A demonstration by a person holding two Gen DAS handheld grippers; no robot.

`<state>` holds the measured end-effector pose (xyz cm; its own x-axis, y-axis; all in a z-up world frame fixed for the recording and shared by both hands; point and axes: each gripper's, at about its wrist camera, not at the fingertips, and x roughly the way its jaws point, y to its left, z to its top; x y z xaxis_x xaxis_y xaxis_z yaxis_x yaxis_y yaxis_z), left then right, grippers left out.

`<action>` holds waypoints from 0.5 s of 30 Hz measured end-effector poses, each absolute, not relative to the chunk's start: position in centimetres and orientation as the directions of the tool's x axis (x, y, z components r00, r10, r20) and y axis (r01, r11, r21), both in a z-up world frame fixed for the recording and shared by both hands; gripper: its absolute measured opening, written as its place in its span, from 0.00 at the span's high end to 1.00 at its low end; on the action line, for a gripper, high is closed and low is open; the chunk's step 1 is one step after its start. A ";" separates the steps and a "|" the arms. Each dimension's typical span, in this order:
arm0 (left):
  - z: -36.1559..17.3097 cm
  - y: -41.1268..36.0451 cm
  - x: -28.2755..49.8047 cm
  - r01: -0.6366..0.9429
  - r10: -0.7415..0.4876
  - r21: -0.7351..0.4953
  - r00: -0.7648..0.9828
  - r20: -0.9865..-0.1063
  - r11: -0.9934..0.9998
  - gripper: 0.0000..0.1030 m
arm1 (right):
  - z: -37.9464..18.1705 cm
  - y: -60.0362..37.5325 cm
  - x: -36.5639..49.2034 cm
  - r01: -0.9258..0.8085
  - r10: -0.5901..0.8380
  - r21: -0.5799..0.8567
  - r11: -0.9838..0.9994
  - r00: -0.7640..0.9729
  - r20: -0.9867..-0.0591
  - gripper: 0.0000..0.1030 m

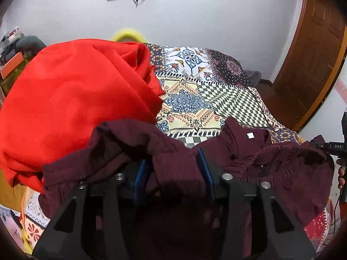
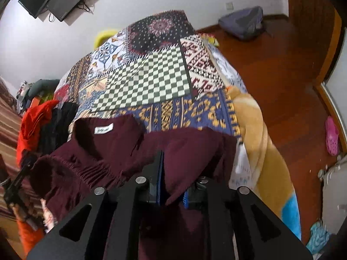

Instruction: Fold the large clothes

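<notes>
Left wrist view: maroon knit sweater (image 1: 249,164) lies bunched on the bed (image 1: 216,99), just in front of the red cloth (image 1: 76,99). Left tongs (image 1: 173,173) stand half wide, a fold of the knit draped loose between the blue pads (image 1: 205,169).

Right wrist view: the sweater (image 2: 104,151), neck label up, sits on the patterned bedspread (image 2: 141,86) near its edge. Right tongs (image 2: 173,186) are nearly closed, pinching the knit. Likely soft, floppy, stretchy; best gripped at the shoulder seams or hem.
</notes>
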<state>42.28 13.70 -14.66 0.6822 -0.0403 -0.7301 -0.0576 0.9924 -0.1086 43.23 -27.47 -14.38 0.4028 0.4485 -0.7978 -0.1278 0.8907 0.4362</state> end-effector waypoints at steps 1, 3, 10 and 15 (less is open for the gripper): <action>-14.4 13.5 42.0 -0.055 -0.042 -0.107 0.679 -0.733 0.993 0.48 | -14.0 -27.5 43.0 -0.144 0.447 0.427 0.893 0.400 -0.800 0.86; -14.1 13.3 41.5 -0.052 -0.034 -0.093 0.672 -0.740 0.994 0.45 | -13.2 -27.4 42.1 -0.163 0.414 0.381 0.910 0.406 -0.815 0.78; -12.4 12.9 39.1 -0.056 -0.013 -0.070 0.679 -0.734 0.996 0.35 | -9.5 -29.3 37.6 -0.174 0.344 0.297 0.939 0.489 -0.802 0.63; -11.1 12.9 36.0 -0.064 -0.008 -0.069 0.678 -0.735 0.996 0.22 | -8.0 -27.8 35.1 -0.222 0.337 0.257 0.941 0.524 -0.782 0.63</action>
<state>36.00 12.91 -11.14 0.6783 -0.0075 -0.7347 -0.0639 0.9956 -0.0692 35.10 -27.82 -8.02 0.5244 0.3372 -0.7818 -0.2218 0.9406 0.2570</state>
